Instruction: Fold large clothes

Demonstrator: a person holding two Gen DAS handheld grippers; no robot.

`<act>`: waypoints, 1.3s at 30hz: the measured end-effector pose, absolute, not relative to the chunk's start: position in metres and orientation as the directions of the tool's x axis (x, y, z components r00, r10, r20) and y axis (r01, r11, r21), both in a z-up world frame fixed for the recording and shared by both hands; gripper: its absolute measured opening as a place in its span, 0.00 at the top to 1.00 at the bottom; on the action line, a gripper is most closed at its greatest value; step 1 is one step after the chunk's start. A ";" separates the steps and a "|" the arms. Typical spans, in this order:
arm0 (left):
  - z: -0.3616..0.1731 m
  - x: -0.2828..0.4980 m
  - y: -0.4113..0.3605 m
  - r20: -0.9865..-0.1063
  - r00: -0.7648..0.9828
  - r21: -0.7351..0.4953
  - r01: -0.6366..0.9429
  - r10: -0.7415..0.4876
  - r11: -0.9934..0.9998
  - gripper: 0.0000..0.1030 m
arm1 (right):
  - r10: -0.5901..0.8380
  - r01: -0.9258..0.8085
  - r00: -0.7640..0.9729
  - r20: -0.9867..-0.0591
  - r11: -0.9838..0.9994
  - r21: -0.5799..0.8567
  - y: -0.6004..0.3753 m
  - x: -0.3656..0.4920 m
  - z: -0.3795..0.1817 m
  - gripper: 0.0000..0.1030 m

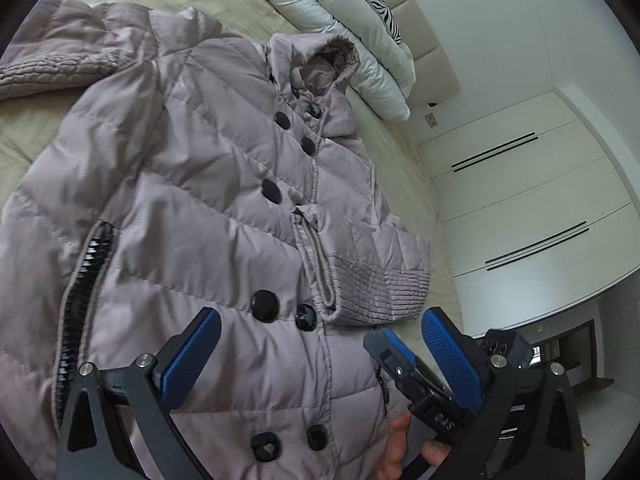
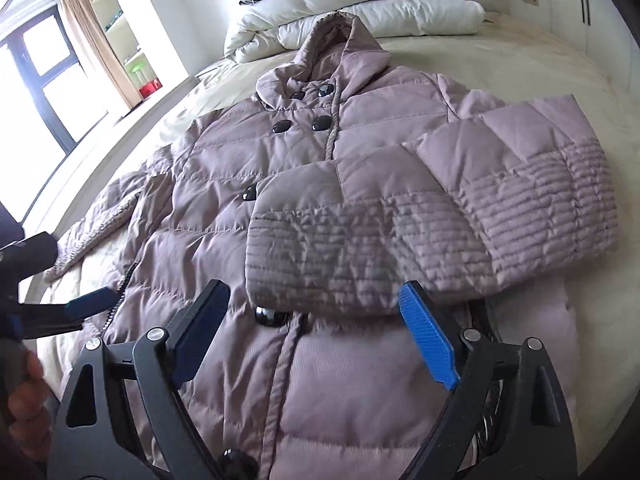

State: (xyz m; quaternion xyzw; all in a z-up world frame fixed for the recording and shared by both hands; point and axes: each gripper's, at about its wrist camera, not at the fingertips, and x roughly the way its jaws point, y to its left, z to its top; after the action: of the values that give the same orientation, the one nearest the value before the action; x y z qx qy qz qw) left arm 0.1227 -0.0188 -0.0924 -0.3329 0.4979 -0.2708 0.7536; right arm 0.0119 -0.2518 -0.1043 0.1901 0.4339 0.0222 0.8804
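1. Both grippers gape wide, holding nothing: left gripper low in its frame, right gripper likewise.
2. Puffer coat lies buttoned across the bed, one sleeve folded over its front.
3. Bare sheet shows at upper right of the right view; a duvet is piled beyond the hood.

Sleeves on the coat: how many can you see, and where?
2. The folded sleeve lies across the front of the coat. The spread sleeve lies out sideways on the bed. None hidden.
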 end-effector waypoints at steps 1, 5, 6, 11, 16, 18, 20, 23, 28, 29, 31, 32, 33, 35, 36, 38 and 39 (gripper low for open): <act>-0.094 0.128 -0.029 -0.559 0.336 -0.785 0.079 -0.758 0.614 0.01 | 0.238 0.143 0.628 -0.741 0.901 0.410 -0.264 0.002 -0.100 0.14; -0.104 0.149 -0.075 -0.563 0.252 -0.797 0.086 -0.787 0.598 0.04 | 0.328 0.223 0.665 -0.671 0.770 0.597 -0.307 -0.041 -0.102 0.14; -0.108 0.154 -0.083 -0.566 0.236 -0.799 0.079 -0.789 0.597 0.06 | 0.333 0.238 0.675 -0.659 0.747 0.621 -0.316 -0.050 -0.103 0.14; -0.119 0.173 -0.100 -0.590 0.212 -0.790 0.046 -0.779 0.611 0.15 | 0.349 0.288 0.694 -0.630 0.667 0.687 -0.348 -0.073 -0.119 0.14; -0.129 0.186 -0.112 -0.641 0.177 -0.755 0.029 -0.747 0.655 0.36 | 0.365 0.302 0.699 -0.615 0.630 0.716 -0.359 -0.083 -0.131 0.14; -0.134 0.190 -0.114 -0.663 0.169 -0.737 0.023 -0.729 0.676 0.56 | 0.361 0.300 0.700 -0.617 0.635 0.712 -0.358 -0.083 -0.135 0.14; -0.138 0.192 -0.115 -0.667 0.156 -0.735 0.019 -0.728 0.678 0.79 | 0.363 0.297 0.701 -0.614 0.634 0.714 -0.358 -0.086 -0.135 0.14; -0.131 0.194 -0.114 -0.667 0.174 -0.729 0.049 -0.724 0.683 0.85 | 0.371 0.296 0.705 -0.604 0.619 0.727 -0.362 -0.089 -0.135 0.14; -0.087 0.204 -0.109 -0.634 0.236 -0.733 0.123 -0.737 0.669 0.87 | 0.388 0.299 0.727 -0.567 0.564 0.770 -0.369 -0.096 -0.133 0.14; -0.073 0.207 -0.106 -0.622 0.256 -0.733 0.142 -0.740 0.665 0.87 | 0.395 0.299 0.733 -0.554 0.545 0.783 -0.371 -0.095 -0.132 0.14; -0.044 0.211 -0.098 -0.597 0.297 -0.730 0.183 -0.745 0.658 0.87 | 0.407 0.300 0.746 -0.527 0.501 0.812 -0.376 -0.096 -0.131 0.14; -0.029 0.213 -0.094 -0.587 0.319 -0.725 0.202 -0.744 0.658 0.87 | 0.416 0.298 0.755 -0.507 0.471 0.830 -0.378 -0.095 -0.131 0.14; -0.014 0.216 -0.090 -0.576 0.340 -0.720 0.219 -0.744 0.658 0.87 | 0.427 0.295 0.765 -0.482 0.433 0.852 -0.381 -0.095 -0.131 0.14; 0.013 0.221 -0.080 -0.554 0.380 -0.710 0.250 -0.741 0.659 0.87 | 0.442 0.294 0.789 -0.427 0.339 0.894 -0.386 -0.091 -0.133 0.14; 0.026 0.223 -0.074 -0.543 0.398 -0.705 0.263 -0.740 0.659 0.87 | 0.445 0.288 0.806 -0.391 0.284 0.915 -0.389 -0.090 -0.135 0.14; 0.049 0.227 -0.063 -0.521 0.426 -0.699 0.284 -0.740 0.656 0.87 | 0.444 0.267 0.840 -0.312 0.161 0.950 -0.395 -0.083 -0.141 0.14; 0.059 0.229 -0.057 -0.511 0.439 -0.697 0.292 -0.739 0.655 0.87 | 0.441 0.253 0.856 -0.270 0.097 0.963 -0.398 -0.079 -0.144 0.14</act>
State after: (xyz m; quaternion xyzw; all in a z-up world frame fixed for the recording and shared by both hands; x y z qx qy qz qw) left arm 0.2286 -0.0574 0.0588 -0.2648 0.4220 -0.3199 0.8059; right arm -0.0787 -0.3976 -0.1441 0.6685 0.2597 0.0678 0.6936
